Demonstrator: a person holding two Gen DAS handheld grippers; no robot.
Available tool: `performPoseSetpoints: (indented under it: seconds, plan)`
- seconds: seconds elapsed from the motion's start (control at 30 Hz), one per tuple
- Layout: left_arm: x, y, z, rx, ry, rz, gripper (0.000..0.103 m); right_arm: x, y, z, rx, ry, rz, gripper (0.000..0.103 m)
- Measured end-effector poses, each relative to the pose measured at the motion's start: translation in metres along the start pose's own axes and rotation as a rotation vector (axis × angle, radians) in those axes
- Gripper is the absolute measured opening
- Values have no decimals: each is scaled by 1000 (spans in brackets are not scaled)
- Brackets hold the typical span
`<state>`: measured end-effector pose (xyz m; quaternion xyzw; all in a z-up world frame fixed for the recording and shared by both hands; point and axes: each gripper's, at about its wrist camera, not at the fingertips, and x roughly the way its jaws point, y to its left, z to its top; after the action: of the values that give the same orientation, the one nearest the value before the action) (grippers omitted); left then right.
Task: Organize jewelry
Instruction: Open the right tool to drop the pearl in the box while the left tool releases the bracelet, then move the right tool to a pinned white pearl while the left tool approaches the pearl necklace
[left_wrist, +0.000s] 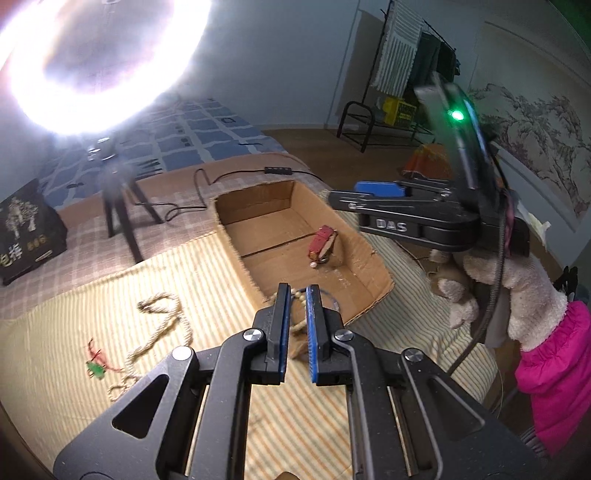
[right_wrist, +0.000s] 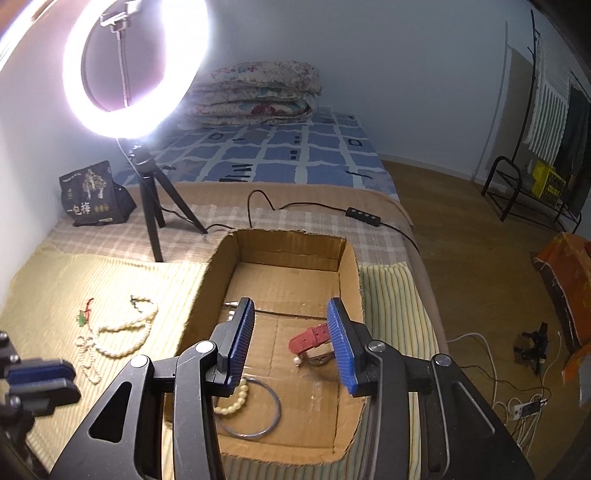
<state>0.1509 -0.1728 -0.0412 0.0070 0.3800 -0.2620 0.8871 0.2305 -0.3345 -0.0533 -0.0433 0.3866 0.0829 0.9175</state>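
An open cardboard box (right_wrist: 288, 243) (left_wrist: 258, 203) lies on a striped mat. Inside it are a red-strapped watch (right_wrist: 310, 338) (left_wrist: 323, 242), a loose pearl (right_wrist: 295, 361), a cream bead bracelet (right_wrist: 234, 402) and a thin blue hoop (right_wrist: 258, 410). My right gripper (right_wrist: 290, 308) (left_wrist: 343, 195) hangs open over the box with nothing between its fingers. My left gripper (left_wrist: 297, 295) (right_wrist: 37, 376) is shut and empty, at the box's near left corner. On the mat to the left lie a pearl necklace (right_wrist: 122, 332) (left_wrist: 162, 325) and a green pendant on a red cord (right_wrist: 83, 317) (left_wrist: 96, 365).
A ring light (right_wrist: 136, 66) on a black tripod (right_wrist: 155, 221) stands behind the box, its cable and switch (right_wrist: 364, 214) trailing right. A black bag (right_wrist: 92, 195) sits at the back left. The bed's edge drops to the wooden floor on the right. A pink sleeve (left_wrist: 554, 369) holds the right gripper.
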Motion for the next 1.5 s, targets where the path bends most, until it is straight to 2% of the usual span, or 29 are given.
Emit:
performPoseSetpoints:
  seconds: [0.1,0.13,0.2,0.33,0.4,0.43,0.6,0.67,0.7,0.77,0.87,1.07,1.23,1.5]
  plan:
    - [-13,14,-5,-20,-9,17,6,-9,7,-3,4,-3,-8,40]
    - [-18,21,-8,-28,-13,26,6,-11,10,-5,6,-3,-10,43]
    - [-26,30,-10,-36,-18,38,6,-17,15,-7,8,-10,-24,58]
    - [-42,56,-16,-60,-28,75,6,-27,29,-13,5,-21,-44,61]
    - [-48,75,-20,-83,-25,95,6,-32,39,-15,5,-28,-46,71]
    - [-51,82,-22,-93,-23,101,6,-35,44,-16,-2,-34,-45,72]
    - [-61,129,-34,-156,-8,157,9,-42,79,-24,-73,-43,0,73]
    - [-65,143,-40,-177,-3,160,44,-42,93,-28,-97,-40,24,73]
    - [-66,149,-42,-187,-6,160,49,-41,101,-30,-114,-36,37,73]
    - [-70,163,-47,-207,-18,175,51,-38,117,-35,-149,-28,59,73]
    - [-68,178,-54,-231,8,188,51,-31,141,-43,-201,-8,90,73]
    - [-58,196,-70,-263,58,184,51,-12,164,-62,-254,45,131,73]
    - [-44,199,-84,-285,116,157,51,1,175,-79,-291,66,146,73]
    - [-8,193,-108,-320,227,96,50,32,190,-95,-361,166,173,71]
